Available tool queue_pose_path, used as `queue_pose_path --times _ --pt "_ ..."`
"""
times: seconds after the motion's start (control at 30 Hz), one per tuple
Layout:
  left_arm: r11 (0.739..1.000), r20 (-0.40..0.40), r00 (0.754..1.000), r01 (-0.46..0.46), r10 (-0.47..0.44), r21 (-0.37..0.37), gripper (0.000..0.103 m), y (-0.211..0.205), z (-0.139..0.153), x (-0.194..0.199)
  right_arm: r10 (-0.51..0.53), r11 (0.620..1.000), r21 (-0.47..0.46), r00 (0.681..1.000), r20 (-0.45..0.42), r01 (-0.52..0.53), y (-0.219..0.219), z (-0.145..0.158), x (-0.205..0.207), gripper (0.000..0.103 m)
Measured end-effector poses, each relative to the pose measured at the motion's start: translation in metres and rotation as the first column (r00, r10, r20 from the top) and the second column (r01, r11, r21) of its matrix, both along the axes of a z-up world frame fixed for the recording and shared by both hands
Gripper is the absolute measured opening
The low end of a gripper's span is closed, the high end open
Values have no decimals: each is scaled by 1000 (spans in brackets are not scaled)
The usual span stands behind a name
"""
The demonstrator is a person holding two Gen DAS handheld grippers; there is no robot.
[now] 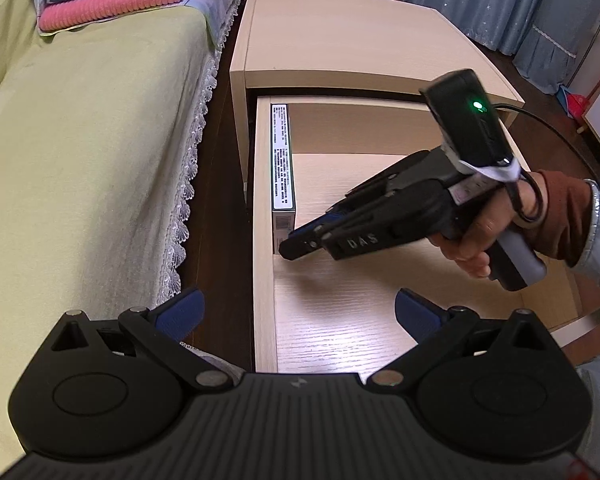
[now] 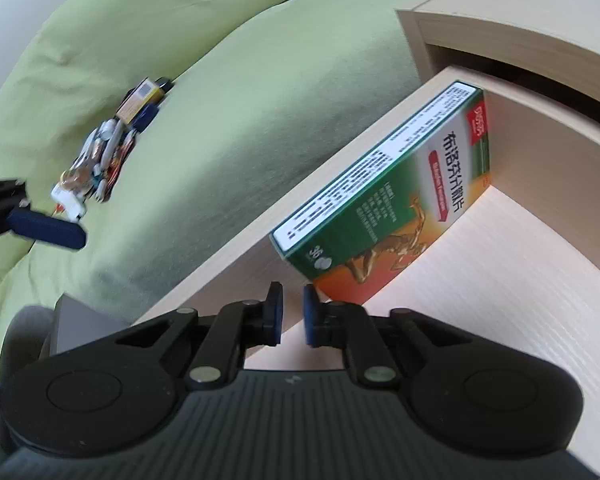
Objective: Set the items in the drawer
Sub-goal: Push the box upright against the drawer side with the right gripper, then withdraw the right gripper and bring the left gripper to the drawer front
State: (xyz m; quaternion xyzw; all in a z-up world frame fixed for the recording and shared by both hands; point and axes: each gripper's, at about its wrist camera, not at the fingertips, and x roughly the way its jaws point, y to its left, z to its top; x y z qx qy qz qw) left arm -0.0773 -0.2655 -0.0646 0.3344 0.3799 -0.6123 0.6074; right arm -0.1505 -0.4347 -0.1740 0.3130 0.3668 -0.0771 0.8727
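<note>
Standing on its long edge against the left wall of the open drawer (image 1: 360,200), the medicine box (image 2: 384,196) is already inside, its printed white side facing up and its green and orange face turned to the drawer's interior. The right gripper (image 2: 293,312) sits just at the box's near end with its jaws nearly together and nothing between them; the blue pads (image 2: 276,312) look clear of the cardboard, so I judge the box released. The left gripper (image 1: 296,312) hovers over the drawer's front edge with its jaws spread wide and empty.

To finish this step well, draw the right gripper straight back along the drawer wall without brushing the box, which is thin, light cardboard balanced on a narrow side and could tip flat at a nudge. More small items (image 2: 108,152), a blurred heap of packets and what may be a battery, lie on the green bedspread (image 2: 260,80) beside the nightstand (image 1: 340,40); they appear to be next.

The drawer is pale laminated wood with a fine horizontal grain, smooth and hard. The bedspread is soft and matte, edged in white lace (image 1: 192,176).
</note>
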Motion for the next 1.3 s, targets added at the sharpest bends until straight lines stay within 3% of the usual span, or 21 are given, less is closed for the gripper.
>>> queue_pose_path --times 0.23,0.4,0.5,0.73,0.93,1.3 --pt "1000 -4 1000 -13 13 -11 102 2 2 1 -29 999 12 1000 9 29 6 6 0 10" --pt "999 4 1000 -12 12 -33 102 10 9 0 -116 988 -105 993 17 117 12 45 -43 11" --pt "999 4 1000 -20 20 -47 102 15 12 -1 -189 957 -220 982 29 191 20 76 -83 11" --pt "996 17 1000 -3 5 -86 102 25 18 -11 -384 858 -345 921 60 381 52 125 -169 17" --pt "996 33 999 15 -13 -83 102 38 20 -17 -433 827 -385 901 26 409 89 139 -209 23" --pt "996 120 992 37 -28 -77 102 57 27 -21 -429 830 -409 903 -33 380 145 150 -257 25"
